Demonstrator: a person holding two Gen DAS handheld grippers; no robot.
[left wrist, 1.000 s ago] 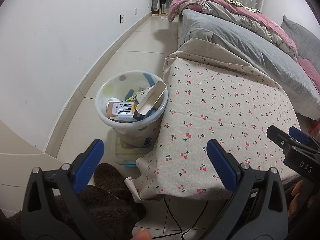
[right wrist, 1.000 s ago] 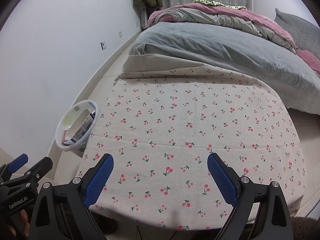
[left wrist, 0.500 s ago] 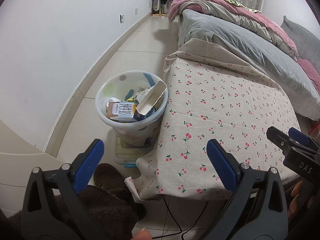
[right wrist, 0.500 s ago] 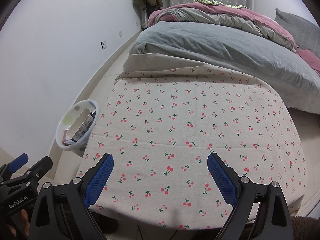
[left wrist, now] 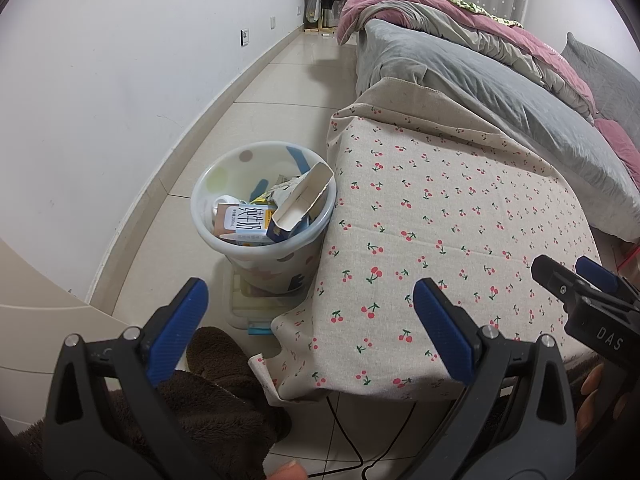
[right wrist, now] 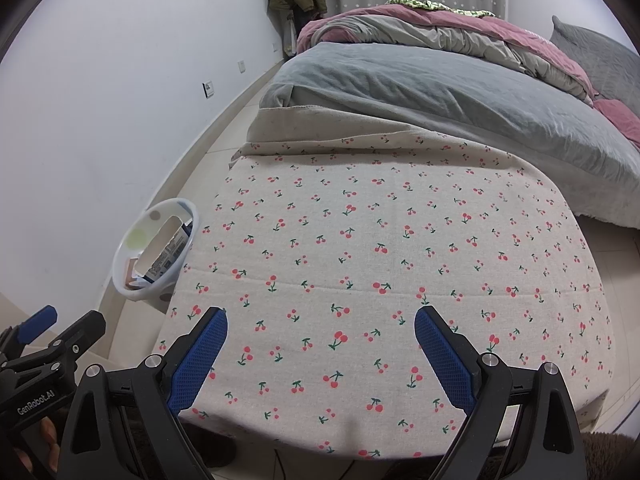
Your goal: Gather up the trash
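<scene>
Left gripper (left wrist: 306, 316) and right gripper (right wrist: 320, 342): jaws wide, empty. Translucent spotted plastic bin (left wrist: 256, 258), carton-filled, at 10 o'clock beside cherry-print cloth-covered table (right wrist: 360, 240).

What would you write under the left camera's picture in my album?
Open left gripper hovers near a trash bin stuffed with cartons, beside a table with a cherry-print cloth.
</scene>
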